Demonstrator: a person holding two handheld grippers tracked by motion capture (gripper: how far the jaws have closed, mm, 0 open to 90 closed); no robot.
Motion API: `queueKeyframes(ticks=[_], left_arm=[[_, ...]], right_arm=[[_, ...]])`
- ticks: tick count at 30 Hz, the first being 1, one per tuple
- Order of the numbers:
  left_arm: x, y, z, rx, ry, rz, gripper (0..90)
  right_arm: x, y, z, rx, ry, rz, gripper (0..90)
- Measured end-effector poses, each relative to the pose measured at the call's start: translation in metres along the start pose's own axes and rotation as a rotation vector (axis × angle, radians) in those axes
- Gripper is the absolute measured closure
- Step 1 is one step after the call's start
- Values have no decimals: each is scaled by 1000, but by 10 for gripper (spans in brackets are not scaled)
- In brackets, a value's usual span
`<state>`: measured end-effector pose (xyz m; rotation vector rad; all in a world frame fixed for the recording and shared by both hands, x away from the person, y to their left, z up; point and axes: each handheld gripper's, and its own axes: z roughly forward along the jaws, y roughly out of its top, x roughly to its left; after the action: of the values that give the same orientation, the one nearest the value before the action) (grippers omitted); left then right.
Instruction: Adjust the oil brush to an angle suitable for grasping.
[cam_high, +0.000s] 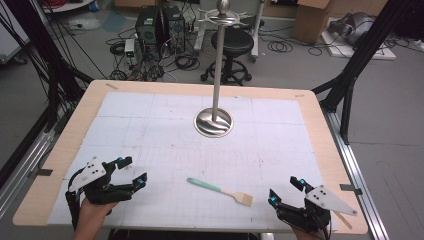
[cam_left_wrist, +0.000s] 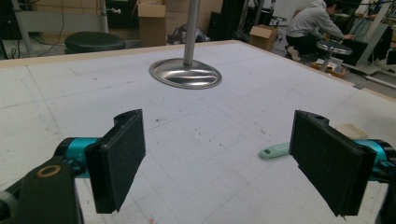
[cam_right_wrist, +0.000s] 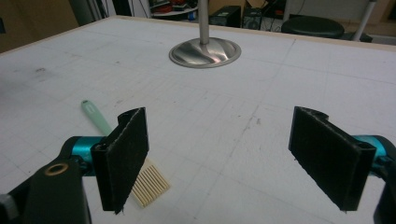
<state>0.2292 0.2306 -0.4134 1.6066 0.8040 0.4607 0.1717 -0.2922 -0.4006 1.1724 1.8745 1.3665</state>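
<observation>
I judge nothing hung yet: the brush (cam_high: 220, 191) lies flat, well short of the stand (cam_high: 214, 121). My left gripper (cam_high: 132, 172) and right gripper (cam_high: 285, 191) flank it, both gaping, empty.

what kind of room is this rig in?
Probably a robotics lab or workshop: a gridded work table framed by black struts, desktop computers with loose cables on the floor, plus cardboard boxes and a stool.

No text, label, brand, number or sign is readable on the table, the brush, the stand or the grippers.
</observation>
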Motion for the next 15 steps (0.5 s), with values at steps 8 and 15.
queueKeyframes(ticks=[8,15], left_arm=[[5,-5,-8,-17,4,-36,193],[7,-5,-13,-30,21,-55,194]], right_arm=[[2,0,5,24,5,-12,168],[3,0,8,45,23,-18,169]])
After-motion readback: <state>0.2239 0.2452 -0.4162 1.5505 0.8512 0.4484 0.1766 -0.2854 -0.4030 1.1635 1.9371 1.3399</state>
